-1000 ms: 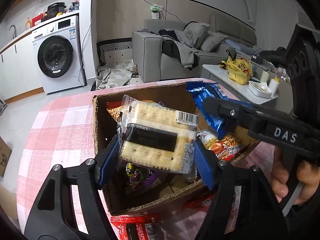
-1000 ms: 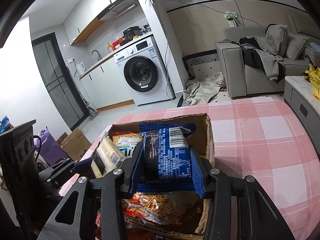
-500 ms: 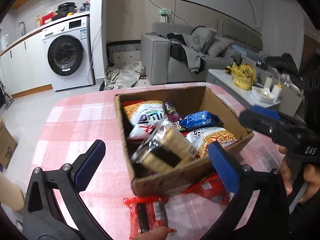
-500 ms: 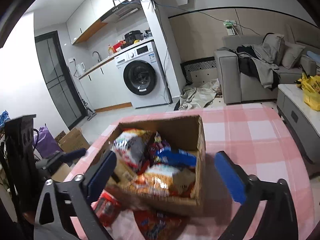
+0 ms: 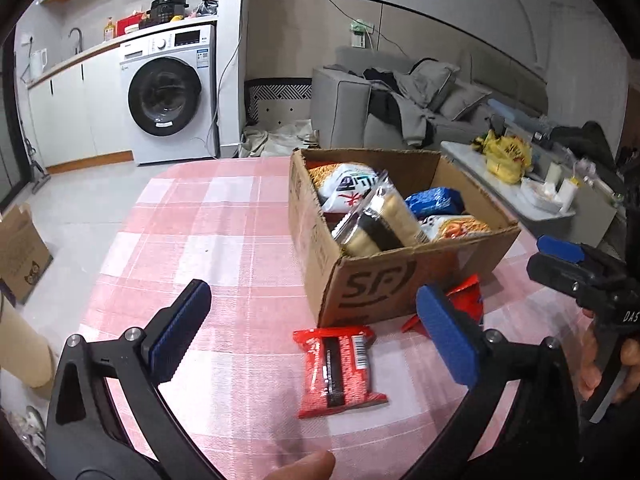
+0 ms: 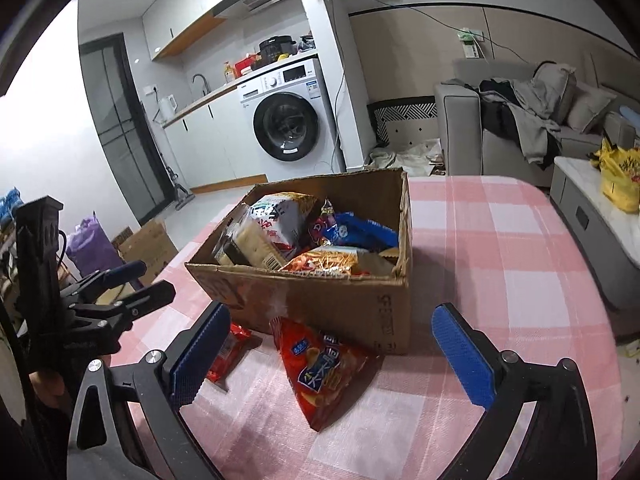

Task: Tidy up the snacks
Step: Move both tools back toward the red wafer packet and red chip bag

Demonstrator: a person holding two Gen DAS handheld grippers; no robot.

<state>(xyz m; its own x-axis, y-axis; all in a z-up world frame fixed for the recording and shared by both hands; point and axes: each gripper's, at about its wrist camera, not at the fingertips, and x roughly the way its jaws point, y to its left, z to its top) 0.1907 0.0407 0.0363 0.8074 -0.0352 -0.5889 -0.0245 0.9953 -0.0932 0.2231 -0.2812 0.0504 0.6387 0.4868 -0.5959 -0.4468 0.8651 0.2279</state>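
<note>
Your right view alone shows the triangular chip bag [image 6: 324,372] lying against the cardboard box [image 6: 320,300]; the left view shows the red packet [image 5: 340,372] whole. Both your left gripper [image 5: 316,336] and right gripper [image 6: 332,352] angle downward near the box, jaws wide, nothing between them, having just opened.

Your table [image 5: 208,240], covered in a pink-and-white checked cloth, carries a cardboard box [image 5: 376,284] of snacks. Just in front of the box, directly on the cloth, you have a red packet [image 5: 340,372] and a red triangular chip bag [image 6: 324,368].
</note>
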